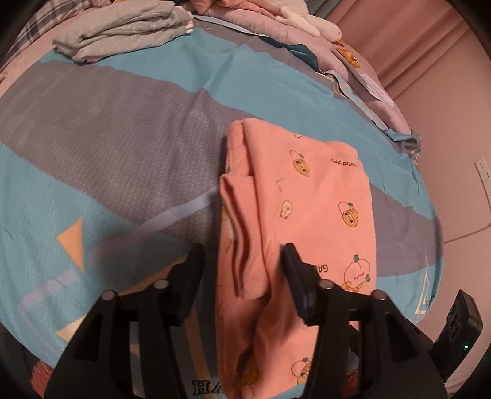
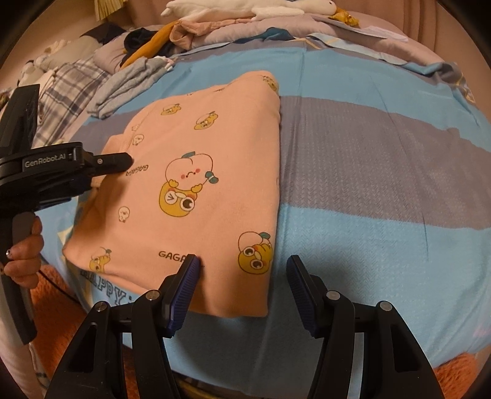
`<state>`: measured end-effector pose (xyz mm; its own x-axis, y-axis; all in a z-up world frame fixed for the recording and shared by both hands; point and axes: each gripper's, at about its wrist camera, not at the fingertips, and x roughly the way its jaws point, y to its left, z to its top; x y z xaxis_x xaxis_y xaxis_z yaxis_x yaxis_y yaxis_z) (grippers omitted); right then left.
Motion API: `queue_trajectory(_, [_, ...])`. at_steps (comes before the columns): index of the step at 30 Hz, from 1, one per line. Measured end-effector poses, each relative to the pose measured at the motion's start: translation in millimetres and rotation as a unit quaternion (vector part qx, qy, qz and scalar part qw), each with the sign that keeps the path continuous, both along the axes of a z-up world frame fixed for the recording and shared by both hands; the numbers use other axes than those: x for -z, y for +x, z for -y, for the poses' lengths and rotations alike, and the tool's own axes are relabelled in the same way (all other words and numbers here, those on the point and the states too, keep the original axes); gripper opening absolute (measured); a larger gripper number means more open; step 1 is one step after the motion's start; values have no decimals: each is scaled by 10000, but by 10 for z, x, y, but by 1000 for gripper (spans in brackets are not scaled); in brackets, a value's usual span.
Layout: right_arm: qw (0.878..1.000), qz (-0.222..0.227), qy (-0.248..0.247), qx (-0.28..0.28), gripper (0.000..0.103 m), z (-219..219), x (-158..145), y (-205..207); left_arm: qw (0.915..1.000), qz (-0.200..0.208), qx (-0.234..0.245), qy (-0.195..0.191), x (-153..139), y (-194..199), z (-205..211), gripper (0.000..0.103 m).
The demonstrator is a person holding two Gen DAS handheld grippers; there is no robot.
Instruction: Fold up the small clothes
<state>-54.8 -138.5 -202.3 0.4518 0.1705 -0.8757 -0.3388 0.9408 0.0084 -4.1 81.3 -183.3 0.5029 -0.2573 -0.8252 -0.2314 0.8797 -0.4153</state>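
Note:
A small pink garment [image 2: 202,172] with yellow cartoon prints lies folded into a rectangle on the blue and grey bedsheet [image 2: 383,172]. In the left wrist view the garment [image 1: 307,208] shows its stacked folded edges on the left. My left gripper [image 1: 242,264] is open, its jaws straddling the garment's near folded edge. It also shows in the right wrist view [image 2: 122,162] at the garment's left edge. My right gripper [image 2: 242,270] is open and empty, its jaws over the garment's near right corner.
A folded grey garment [image 1: 122,27] lies at the far side of the bed. Piled clothes [image 2: 172,33], a plaid cloth [image 2: 70,89] and a white plush toy [image 2: 245,9] sit along the back. An orange blanket [image 2: 55,294] lies below the bed edge.

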Motion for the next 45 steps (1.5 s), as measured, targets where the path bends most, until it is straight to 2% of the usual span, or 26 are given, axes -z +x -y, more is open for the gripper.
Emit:
queue_trajectory(3, [10000, 5, 78, -14, 59, 45, -73, 8, 9998, 76, -52, -167, -62, -39, -39, 62])
queue_trajectory(5, [9999, 105, 119, 47, 59, 90, -130, 28, 9994, 201, -32, -269, -107, -57, -51, 76])
queue_trajectory(6, [9997, 165, 130, 103, 60, 117, -162, 55, 9993, 249, -21, -283, -118, -65, -41, 77])
queue_trajectory(8, [9994, 212, 171, 197, 70, 152, -179, 98, 9993, 275, -17, -270, -118, -70, -33, 78])
queue_trajectory(9, [9993, 214, 203, 243, 71, 168, -184, 124, 9993, 270, -6, -273, -112, -68, -24, 78])
queue_trajectory(13, [9988, 202, 295, 325, 72, 178, -189, 232, 9994, 227, 106, -258, -65, -73, 23, 80])
queue_trajectory(16, [9984, 207, 363, 380, 77, 164, -186, 298, 9993, 223, 200, -221, -26, -73, 47, 80])
queue_trajectory(21, [9979, 149, 493, 392, 78, 129, -173, 387, 9991, 147, 273, -286, 77, -52, 87, 80])
queue_trajectory(25, [9973, 39, 634, 359, 78, 95, -134, 470, 9987, 199, 387, -258, 112, -33, 146, 75])
queue_trajectory(27, [9977, 25, 596, 315, 78, 64, -119, 498, 9983, 197, 431, -329, 128, -14, 162, 67])
queue_trajectory(30, [9982, 60, 526, 265, 78, 22, -101, 507, 9968, 201, 465, -615, 157, 2, 162, 50])
queue_trajectory(31, [9983, 51, 515, 251, 78, 12, -91, 514, 9961, 204, 477, -718, 164, 1, 166, 42])
queue_trajectory(33, [9984, 49, 515, 222, 77, -10, -77, 519, 9957, 209, 448, -789, 166, -8, 167, 38])
queue_trajectory(34, [9984, 63, 521, 190, 75, -18, -76, 517, 9959, 227, 447, -757, 157, -14, 180, 34])
queue_trajectory(37, [9979, 2, 654, 9, 54, -56, -68, 523, 9966, 321, 464, -601, 97, -44, 242, 26])
queue_trajectory(40, [9982, 87, 586, -78, 38, -87, -88, 519, 9968, 424, 455, -501, 14, -55, 301, 23])
queue_trajectory(41, [9978, 98, 655, -99, 29, -85, -114, 513, 9967, 469, 456, -484, -26, -59, 318, 22])
queue_trajectory(45, [9968, 317, 726, -143, 24, -43, -268, 467, 9942, 764, 579, -481, -223, -87, 417, 21])
